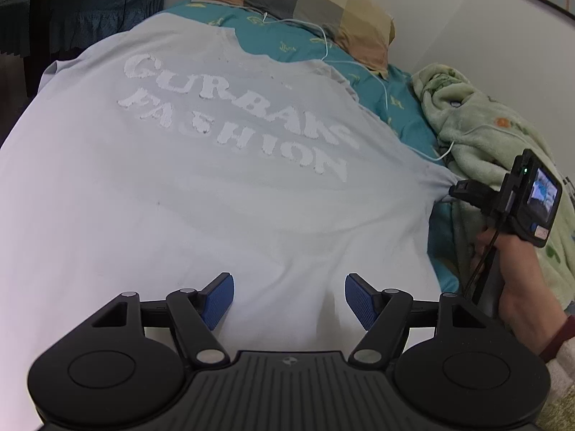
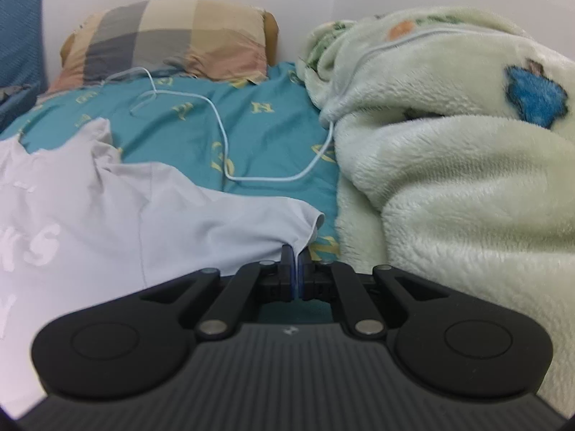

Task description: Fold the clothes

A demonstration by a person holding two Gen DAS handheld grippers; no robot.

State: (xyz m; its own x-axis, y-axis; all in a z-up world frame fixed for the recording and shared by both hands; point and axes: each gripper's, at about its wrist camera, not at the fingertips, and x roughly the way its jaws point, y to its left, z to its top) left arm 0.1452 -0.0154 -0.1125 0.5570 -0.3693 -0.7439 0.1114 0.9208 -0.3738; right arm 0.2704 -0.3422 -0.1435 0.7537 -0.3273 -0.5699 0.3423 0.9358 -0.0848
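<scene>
Teal bedding with yellow motifs covers the bed [image 1: 377, 82], a checked pillow [image 1: 305, 3] sits at twelve o'clock against a white wall, and a fleecy pale-green blanket [image 2: 449, 179] is heaped along the three o'clock side. A white cable [image 2: 222, 136] snakes over the sheet between pillow and blanket.

Spread flat across the bed is the task's thing, a pale grey T-shirt [image 1: 215, 197], collar towards twelve o'clock. Its raised white lettering reads roughly "GURBANS FASHION"; the first word is worn and hard to make out.

At three o'clock in the left wrist view, the right gripper [image 2: 296, 273] has its fingers pressed together on the edge of the sleeve, and the cloth puckers towards the pinch. The left gripper [image 1: 289, 301] hangs over the shirt's lower part at six o'clock, fingers spread well apart with nothing between them.

The cloth looks light, thin and limp, so it should drape and drag rather than hold shape. Hems, sleeve ends and shoulder seams seem the best places to grip.
</scene>
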